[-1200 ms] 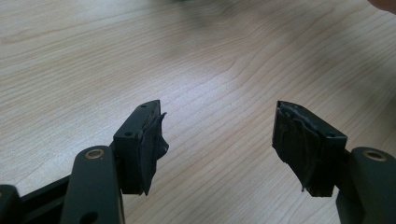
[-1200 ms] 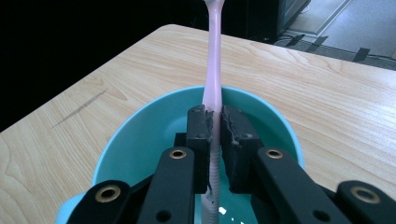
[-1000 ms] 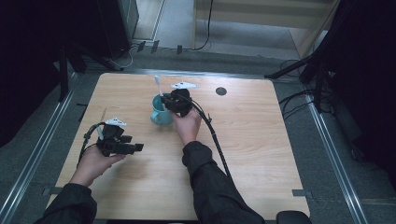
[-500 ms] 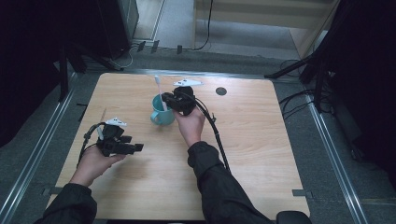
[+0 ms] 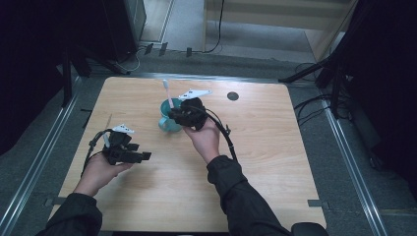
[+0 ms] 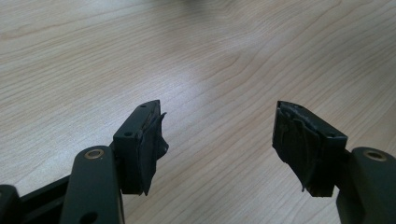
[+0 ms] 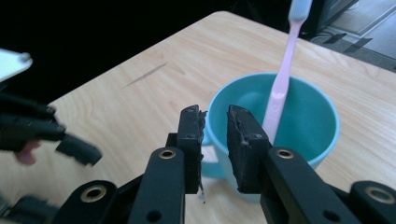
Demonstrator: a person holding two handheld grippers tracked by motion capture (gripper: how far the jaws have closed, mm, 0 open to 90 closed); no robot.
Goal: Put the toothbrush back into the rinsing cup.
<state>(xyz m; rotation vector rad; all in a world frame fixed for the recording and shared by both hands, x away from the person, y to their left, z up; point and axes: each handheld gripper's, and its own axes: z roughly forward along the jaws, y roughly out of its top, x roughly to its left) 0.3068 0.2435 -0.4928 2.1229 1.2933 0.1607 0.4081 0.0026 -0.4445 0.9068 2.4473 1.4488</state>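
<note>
My right gripper (image 7: 214, 122) has just been opening, nothing between its jaws, and has drawn back beside the cup (image 7: 299, 114): the toothbrush (image 7: 280, 84) stands inside, delivered. My left gripper (image 5: 129, 151), nearer me than the cup, gapes empty. Bare table (image 5: 275, 142) surrounds the cup, edges well off.

Teal cup (image 7: 299, 121), pale pink toothbrush (image 7: 280, 88) with light blue head, light wood-grain table (image 5: 275, 147), black tongs (image 7: 215, 126)
</note>
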